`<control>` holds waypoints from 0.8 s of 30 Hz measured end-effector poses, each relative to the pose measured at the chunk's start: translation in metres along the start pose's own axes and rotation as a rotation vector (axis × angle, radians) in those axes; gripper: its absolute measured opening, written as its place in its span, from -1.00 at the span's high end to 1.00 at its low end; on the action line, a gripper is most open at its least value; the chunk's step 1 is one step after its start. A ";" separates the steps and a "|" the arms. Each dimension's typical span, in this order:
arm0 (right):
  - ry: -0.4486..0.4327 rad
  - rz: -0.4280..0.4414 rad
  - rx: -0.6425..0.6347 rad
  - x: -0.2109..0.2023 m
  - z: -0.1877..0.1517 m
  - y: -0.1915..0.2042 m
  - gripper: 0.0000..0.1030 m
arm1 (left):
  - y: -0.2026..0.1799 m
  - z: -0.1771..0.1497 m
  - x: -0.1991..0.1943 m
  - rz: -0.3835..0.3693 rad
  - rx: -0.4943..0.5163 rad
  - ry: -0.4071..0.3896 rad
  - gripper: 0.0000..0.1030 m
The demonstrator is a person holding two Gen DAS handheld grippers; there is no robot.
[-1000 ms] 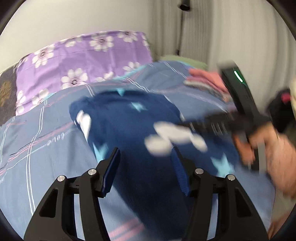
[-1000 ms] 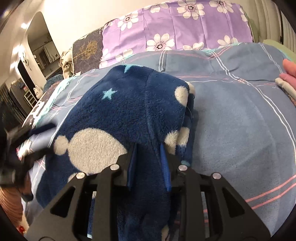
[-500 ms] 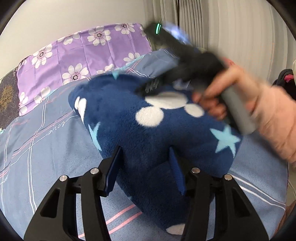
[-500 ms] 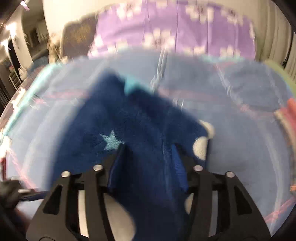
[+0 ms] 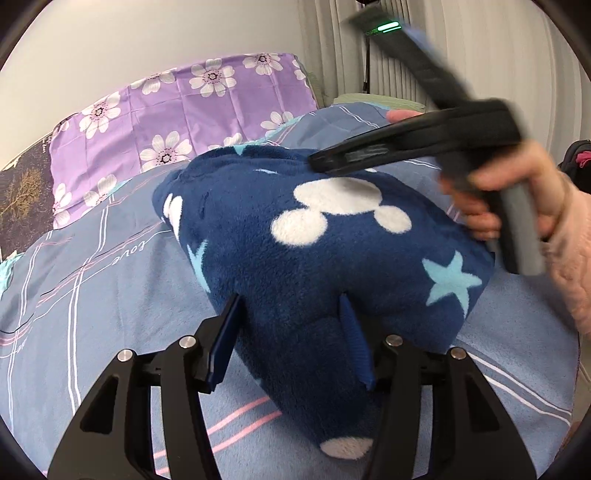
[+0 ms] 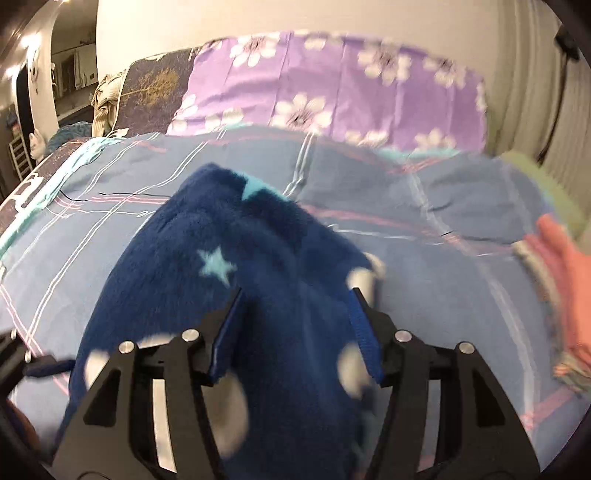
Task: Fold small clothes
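On the blue plaid bedsheet [image 5: 110,295] the folded navy fleece garment with white dots and stars [image 5: 332,258] lies mid-bed; my left gripper [image 5: 291,332] half-spread astride its near corner, my right gripper [image 6: 295,332] opening above it, I should press the fold flat gently.

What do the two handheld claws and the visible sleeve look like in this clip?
Both claws are black skeletal frames with triangular cutouts, silver bolts at the pivots and blue ribbed pads. Seen from the left wrist, the right unit has a black body, a grey handle and a green indicator light. The sleeve is pale pink and fleecy.
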State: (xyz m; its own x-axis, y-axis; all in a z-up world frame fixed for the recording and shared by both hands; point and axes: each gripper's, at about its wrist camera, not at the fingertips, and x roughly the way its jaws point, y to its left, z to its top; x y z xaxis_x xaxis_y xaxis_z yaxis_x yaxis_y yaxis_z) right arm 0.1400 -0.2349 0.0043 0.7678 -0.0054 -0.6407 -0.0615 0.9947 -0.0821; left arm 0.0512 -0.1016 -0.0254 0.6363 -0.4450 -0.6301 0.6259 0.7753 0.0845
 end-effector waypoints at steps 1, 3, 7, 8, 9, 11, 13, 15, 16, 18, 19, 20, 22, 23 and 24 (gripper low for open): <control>-0.011 0.028 -0.005 -0.014 -0.008 0.002 -0.12 | 0.001 0.000 -0.004 -0.002 -0.004 0.000 -0.07; -0.025 0.073 -0.037 -0.038 -0.024 0.010 -0.12 | 0.000 0.000 -0.014 0.000 -0.009 -0.008 -0.15; 0.016 0.112 -0.097 -0.053 -0.061 0.029 -0.14 | -0.004 -0.015 -0.036 -0.005 0.011 -0.022 -0.22; 0.048 0.111 -0.090 -0.045 -0.068 0.029 -0.18 | -0.006 -0.022 -0.037 -0.018 0.021 -0.007 -0.24; 0.063 0.104 -0.084 -0.039 -0.073 0.030 -0.28 | -0.008 -0.030 -0.035 -0.026 0.030 0.018 -0.28; 0.091 0.096 -0.046 -0.019 -0.081 0.026 -0.39 | -0.009 -0.043 -0.024 -0.040 0.032 0.075 -0.33; 0.088 0.094 -0.037 -0.016 -0.080 0.024 -0.43 | -0.008 -0.054 -0.005 -0.018 0.036 0.163 -0.34; 0.094 0.075 -0.046 -0.017 -0.079 0.029 -0.43 | -0.006 -0.062 0.007 -0.013 0.022 0.192 -0.35; 0.090 0.070 -0.051 -0.019 -0.080 0.030 -0.44 | -0.005 -0.060 0.005 -0.013 0.011 0.188 -0.35; 0.084 0.078 -0.049 -0.020 -0.080 0.029 -0.44 | -0.006 -0.056 -0.006 -0.006 0.010 0.146 -0.35; 0.083 0.087 -0.039 -0.023 -0.081 0.027 -0.44 | -0.008 -0.054 -0.013 -0.013 0.015 0.117 -0.35; 0.082 0.093 -0.027 -0.024 -0.081 0.025 -0.44 | -0.010 -0.051 -0.019 -0.031 0.017 0.092 -0.35; 0.081 0.094 -0.019 -0.025 -0.083 0.022 -0.44 | -0.015 -0.047 -0.023 -0.050 0.019 0.073 -0.35; 0.080 0.088 -0.023 -0.025 -0.084 0.022 -0.45 | -0.016 -0.044 -0.020 -0.026 0.026 0.076 -0.35; 0.081 0.078 -0.027 -0.024 -0.084 0.024 -0.45 | -0.019 -0.043 -0.013 0.020 0.031 0.092 -0.35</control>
State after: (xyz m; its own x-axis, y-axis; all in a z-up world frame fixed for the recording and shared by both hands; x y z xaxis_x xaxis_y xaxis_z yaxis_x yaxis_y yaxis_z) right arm 0.0665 -0.2196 -0.0464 0.7060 0.0626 -0.7055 -0.1368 0.9894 -0.0491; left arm 0.0115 -0.0915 -0.0515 0.6056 -0.3860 -0.6959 0.6281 0.7688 0.1202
